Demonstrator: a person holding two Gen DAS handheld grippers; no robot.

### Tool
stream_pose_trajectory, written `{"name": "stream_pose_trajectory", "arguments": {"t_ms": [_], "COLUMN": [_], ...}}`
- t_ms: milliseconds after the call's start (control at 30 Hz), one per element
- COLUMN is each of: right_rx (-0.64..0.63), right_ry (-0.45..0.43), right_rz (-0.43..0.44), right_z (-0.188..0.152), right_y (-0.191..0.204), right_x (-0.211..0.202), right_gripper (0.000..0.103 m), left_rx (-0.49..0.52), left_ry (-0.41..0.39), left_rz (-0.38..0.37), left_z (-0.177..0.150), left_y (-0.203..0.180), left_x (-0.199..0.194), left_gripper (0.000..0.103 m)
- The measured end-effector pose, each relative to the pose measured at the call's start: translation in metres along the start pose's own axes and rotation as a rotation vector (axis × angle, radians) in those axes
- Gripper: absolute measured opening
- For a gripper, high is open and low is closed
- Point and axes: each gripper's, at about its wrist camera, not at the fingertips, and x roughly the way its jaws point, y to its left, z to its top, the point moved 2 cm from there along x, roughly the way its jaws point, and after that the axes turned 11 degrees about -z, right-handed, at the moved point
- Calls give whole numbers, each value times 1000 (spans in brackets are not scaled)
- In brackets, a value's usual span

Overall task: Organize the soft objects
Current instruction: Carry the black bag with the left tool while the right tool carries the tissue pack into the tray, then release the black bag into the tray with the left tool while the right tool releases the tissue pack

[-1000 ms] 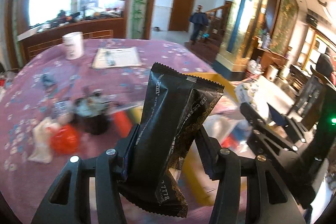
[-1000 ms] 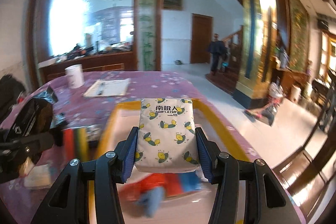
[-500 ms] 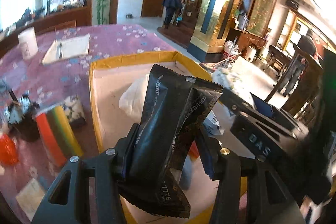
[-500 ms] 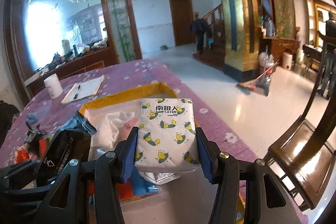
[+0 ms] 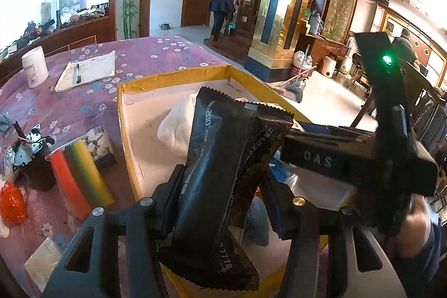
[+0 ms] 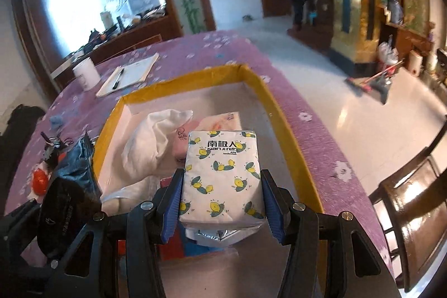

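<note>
Left wrist view: the left tongs (image 5: 223, 194) pinch a black foil packet (image 5: 223, 172) around its middle, held upright above the near end of the yellow-rimmed box (image 5: 173, 74). It looks light, crinkly and slippery (foil slides easily), so a mid-body grip seems safest.

Right wrist view: the right tongs (image 6: 222, 200) squeeze a tissue pack (image 6: 222, 172) by its long sides, over the box where a white cloth (image 6: 151, 141) lies. The pack looks soft and compressible, likely to bulge under pressure; the purple surface (image 6: 321, 136) surrounds the box.
</note>
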Motion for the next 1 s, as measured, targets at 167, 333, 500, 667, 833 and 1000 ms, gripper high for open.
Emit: {"name": "stream_pose_trajectory", "arguments": {"t_ms": [167, 333, 500, 667, 833, 1000], "right_rx": [-38, -80, -101, -48, 40, 132], "right_ry": [21, 31, 27, -28, -60, -118], "right_rz": [6, -2, -44, -82, -119, -119], "right_z": [0, -2, -10, -24, -40, -54], "right_y": [6, 9, 4, -11, -29, -38], "right_x": [4, 3, -13, -44, -76, -112], "right_gripper": [60, 71, 72, 73, 73, 77], "left_rx": [15, 21, 3, -4, 29, 43], "left_ry": [-7, -10, -10, -41, -114, -204], "left_rz": [10, 5, -33, -44, -31, -19], "left_z": [-1, -4, -2, -1, 1, 4], "left_y": [-3, -7, -7, -8, -16, -19], "left_x": [1, 0, -2, -10, -24, -41], "left_gripper": [52, 56, 66, 66, 70, 79]}}
